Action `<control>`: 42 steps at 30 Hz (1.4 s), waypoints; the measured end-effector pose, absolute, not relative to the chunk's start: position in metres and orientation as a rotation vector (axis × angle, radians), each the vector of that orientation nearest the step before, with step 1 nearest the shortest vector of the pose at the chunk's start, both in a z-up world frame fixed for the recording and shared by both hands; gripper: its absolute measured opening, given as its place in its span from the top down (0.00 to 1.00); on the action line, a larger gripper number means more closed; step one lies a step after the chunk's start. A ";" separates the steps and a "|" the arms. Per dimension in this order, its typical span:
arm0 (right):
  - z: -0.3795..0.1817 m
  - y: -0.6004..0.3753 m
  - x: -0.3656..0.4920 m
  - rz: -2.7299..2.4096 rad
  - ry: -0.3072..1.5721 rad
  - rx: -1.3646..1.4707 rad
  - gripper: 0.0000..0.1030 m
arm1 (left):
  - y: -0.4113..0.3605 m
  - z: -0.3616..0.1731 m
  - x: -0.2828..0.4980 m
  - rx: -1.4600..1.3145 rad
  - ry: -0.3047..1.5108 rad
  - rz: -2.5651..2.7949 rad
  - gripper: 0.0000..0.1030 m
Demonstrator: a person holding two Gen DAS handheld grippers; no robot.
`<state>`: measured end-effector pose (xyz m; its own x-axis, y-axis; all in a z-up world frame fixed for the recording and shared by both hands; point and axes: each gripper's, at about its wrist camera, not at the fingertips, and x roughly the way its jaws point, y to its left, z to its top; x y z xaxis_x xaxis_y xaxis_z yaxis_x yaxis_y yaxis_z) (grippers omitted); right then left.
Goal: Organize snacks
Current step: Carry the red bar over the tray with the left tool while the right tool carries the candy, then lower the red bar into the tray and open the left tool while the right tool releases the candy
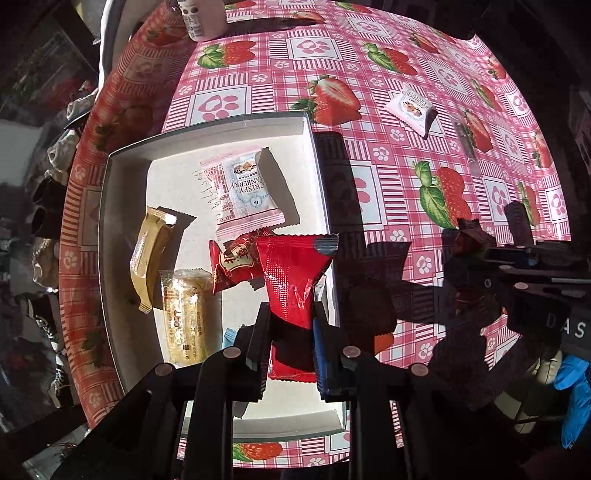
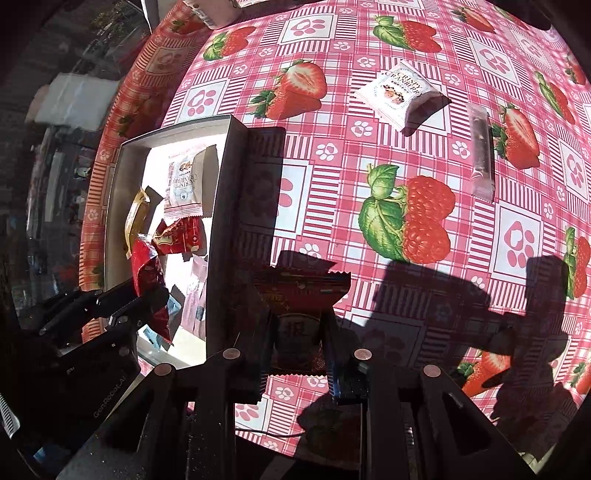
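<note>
The left tool (image 1: pixel 290 343) is clamped on a plain red snack packet (image 1: pixel 293 280) and hangs over the white box (image 1: pixel 110 206), near its right wall; the right tool (image 2: pixel 297 345) is clamped on a darker red packet with printed characters (image 2: pixel 301 295), held above the counter (image 2: pixel 406 314) just outside that same wall. Judging by this, the step in hand is carrying both packets to the box. The left one needs only lowering and letting go; the right one must first clear the upright box wall (image 2: pixel 221 221), which stands between it and the inside. Already lying in the box are a Crispy Cranberry packet (image 1: pixel 243 192), a gold wrapped bar (image 1: pixel 149 258), a clear-wrapped yellow biscuit roll (image 1: pixel 184 314) and a small red packet (image 1: pixel 236 266), so free floor is tight near the right wall. Still out on the strawberry-print cloth are a second cranberry packet (image 2: pixel 402 94) and a slim clear stick sachet (image 2: pixel 480 151), well apart from the box. A bottle (image 1: pixel 201 18) stands at the far edge.
</note>
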<state>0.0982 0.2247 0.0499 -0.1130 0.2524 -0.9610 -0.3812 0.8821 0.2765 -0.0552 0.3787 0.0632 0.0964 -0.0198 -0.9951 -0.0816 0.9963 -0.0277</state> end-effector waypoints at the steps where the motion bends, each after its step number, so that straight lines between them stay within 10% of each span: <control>1: 0.051 0.232 0.100 0.550 1.597 -0.112 0.75 | 0.385 0.063 -0.057 -0.089 1.477 0.056 0.79; 38: 0.028 0.367 0.034 0.731 1.644 -0.277 0.75 | 0.466 0.024 -0.084 -0.215 1.559 0.183 0.78; 42: 0.024 0.372 0.029 0.727 1.659 -0.276 0.72 | 0.466 0.021 -0.084 -0.215 1.572 0.185 0.55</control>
